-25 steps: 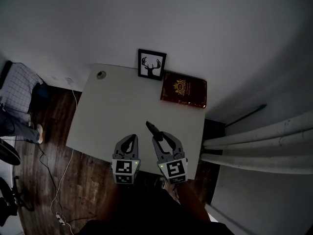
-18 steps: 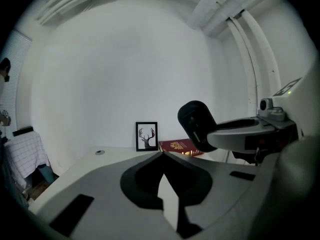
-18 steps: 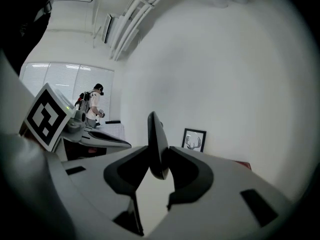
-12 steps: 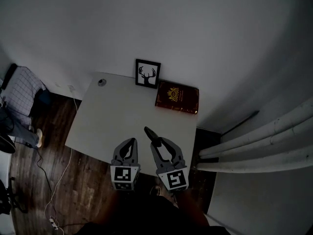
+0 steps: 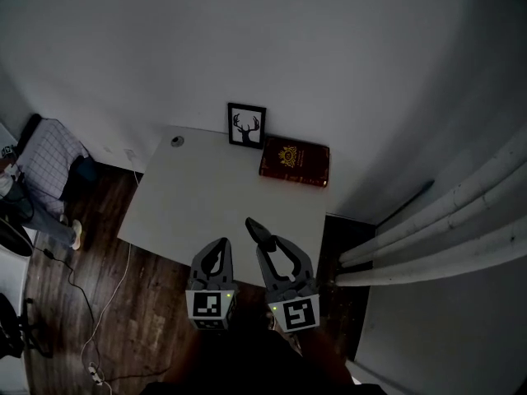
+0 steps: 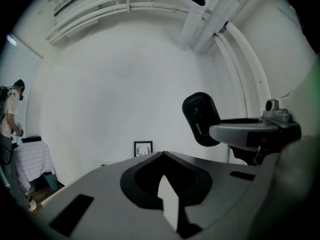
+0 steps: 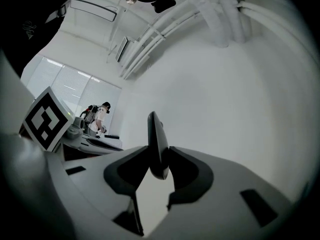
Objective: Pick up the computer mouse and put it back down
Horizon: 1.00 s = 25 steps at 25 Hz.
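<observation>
Right tongs (image 7: 159, 159) pinched computer mouse (image 7: 156, 136) edge-on between pads, held in air. Left tongs (image 6: 162, 156) pressed together, empty, just beside right. Table (image 5: 206, 196) lay below and ahead of both. Grip looked thin, perhaps only on rear of shell. Smooth mouse could twist out and fall past table's near edge.

**Computer mouse: held in the air, off the table**

Computer mouse (image 5: 258, 232): black, glossy, low rounded shell with a pale wheel strip down its top. It is turned on edge and pinched by its sides between the right gripper (image 5: 272, 245) pads, with most of its body past the tips. It hangs clear above the near side of the white table (image 5: 198, 196).
</observation>
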Available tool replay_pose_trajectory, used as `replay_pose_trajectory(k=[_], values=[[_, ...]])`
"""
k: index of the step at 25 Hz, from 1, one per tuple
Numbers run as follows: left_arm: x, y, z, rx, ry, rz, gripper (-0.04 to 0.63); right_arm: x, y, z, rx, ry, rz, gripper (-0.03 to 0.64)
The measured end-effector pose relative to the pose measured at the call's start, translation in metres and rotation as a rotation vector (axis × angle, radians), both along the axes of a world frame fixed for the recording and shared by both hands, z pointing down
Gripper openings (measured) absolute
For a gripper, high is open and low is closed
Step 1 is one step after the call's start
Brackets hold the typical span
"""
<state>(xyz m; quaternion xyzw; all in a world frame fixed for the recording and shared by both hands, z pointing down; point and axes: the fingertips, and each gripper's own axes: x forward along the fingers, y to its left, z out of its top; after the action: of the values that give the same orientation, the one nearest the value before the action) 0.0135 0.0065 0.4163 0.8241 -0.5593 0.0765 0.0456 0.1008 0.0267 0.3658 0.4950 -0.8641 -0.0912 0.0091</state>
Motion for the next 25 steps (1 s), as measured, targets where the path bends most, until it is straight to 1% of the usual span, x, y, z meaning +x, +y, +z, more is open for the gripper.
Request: replay_pose_trajectory(k=[2, 6, 9, 14, 17, 21, 23, 25], values=[[0.002, 0.005, -0.010, 0.009, -0.004, 0.016, 0.000, 0.000, 0.004, -0.005, 0.010, -0.010, 0.013, 0.137], [0.000, 0.008, -0.020, 0.052, -0.002, 0.043, 0.000, -0.003, 0.009, -0.009, 0.015, -0.001, 0.035, 0.137], [0.002, 0.009, -0.024, 0.042, 0.008, 0.069, -0.001, -0.009, 0.011, -0.014, 0.014, -0.038, 0.045, 0.137], [0.003, 0.013, -0.030, 0.056, 0.001, 0.119, -0.002, -0.016, 0.014, -0.014, 0.014, -0.059, 0.066, 0.137], [-0.005, 0.014, -0.027, 0.047, 0.002, 0.122, -0.002, -0.021, 0.016, -0.014, 0.016, -0.038, 0.072, 0.138], [-0.010, 0.016, -0.026, 0.061, -0.008, 0.133, -0.002, -0.027, 0.017, -0.016, 0.015, -0.020, 0.078, 0.137], [-0.011, 0.017, -0.030, 0.067, 0.001, 0.136, -0.002, -0.032, 0.019, -0.016, 0.021, 0.008, 0.071, 0.137], [-0.013, 0.017, -0.033, 0.070, 0.013, 0.138, -0.002, -0.035, 0.020, -0.016, 0.016, -0.001, 0.071, 0.137]])
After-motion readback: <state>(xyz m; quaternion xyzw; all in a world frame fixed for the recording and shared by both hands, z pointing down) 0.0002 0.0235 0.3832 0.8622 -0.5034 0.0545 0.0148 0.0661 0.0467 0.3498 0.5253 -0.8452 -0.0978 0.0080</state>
